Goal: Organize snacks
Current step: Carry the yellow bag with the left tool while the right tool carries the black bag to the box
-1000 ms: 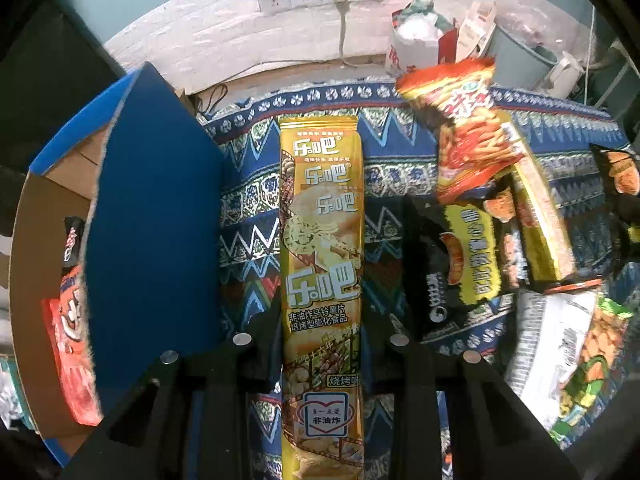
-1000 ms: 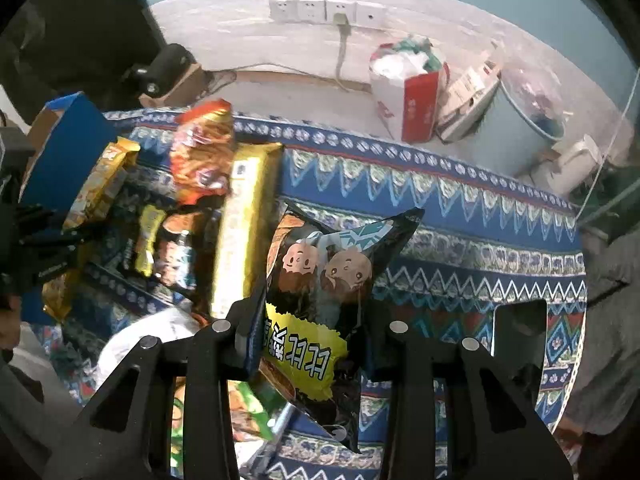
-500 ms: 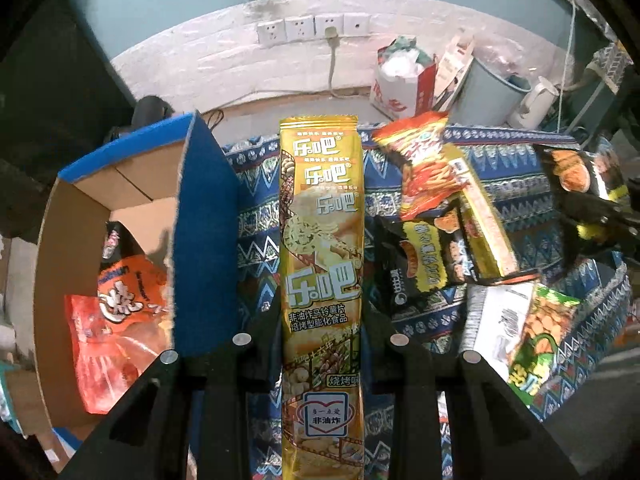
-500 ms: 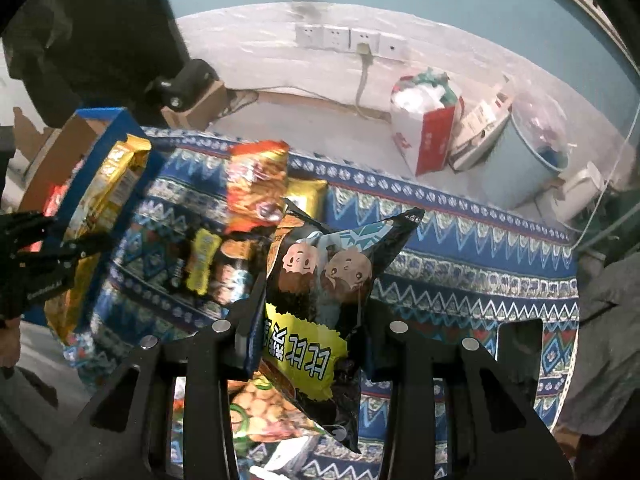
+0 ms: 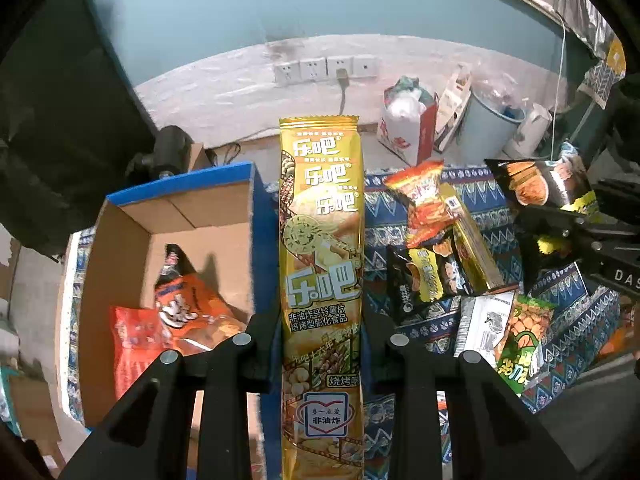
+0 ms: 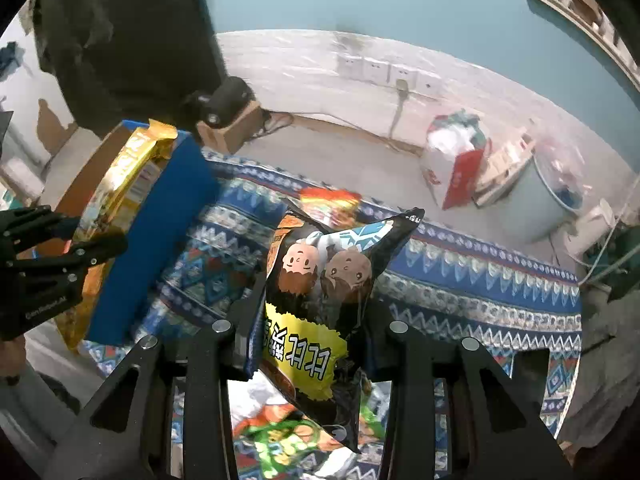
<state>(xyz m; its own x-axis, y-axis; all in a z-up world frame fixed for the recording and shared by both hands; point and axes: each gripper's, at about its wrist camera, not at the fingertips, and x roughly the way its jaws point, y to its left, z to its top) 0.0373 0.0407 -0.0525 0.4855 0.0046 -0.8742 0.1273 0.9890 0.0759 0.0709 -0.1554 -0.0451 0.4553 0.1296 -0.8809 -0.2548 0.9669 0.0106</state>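
Observation:
My left gripper (image 5: 322,344) is shut on a long golden chip pack (image 5: 322,248), held in the air above the right wall of the blue cardboard box (image 5: 256,216). The box holds orange and red snack bags (image 5: 180,312). My right gripper (image 6: 310,328) is shut on a black snack bag with two cartoon faces (image 6: 320,280), held above the patterned cloth. The left gripper with the golden pack (image 6: 120,184) shows at the left of the right wrist view; the right gripper with its black bag (image 5: 548,188) shows at the right of the left wrist view.
Several snack packs lie piled on the blue patterned cloth (image 5: 560,292): an orange-red bag (image 5: 424,200), a black and yellow bag (image 5: 428,276), a green bag (image 5: 524,336). Behind the table are wall sockets (image 5: 324,70), a red and white bag (image 5: 404,128) and a bin (image 5: 488,128).
Both grippers have risen with their packs. The left one has moved up and back, so the box's inside and the far wall show more. The right one has lifted away from the pile.

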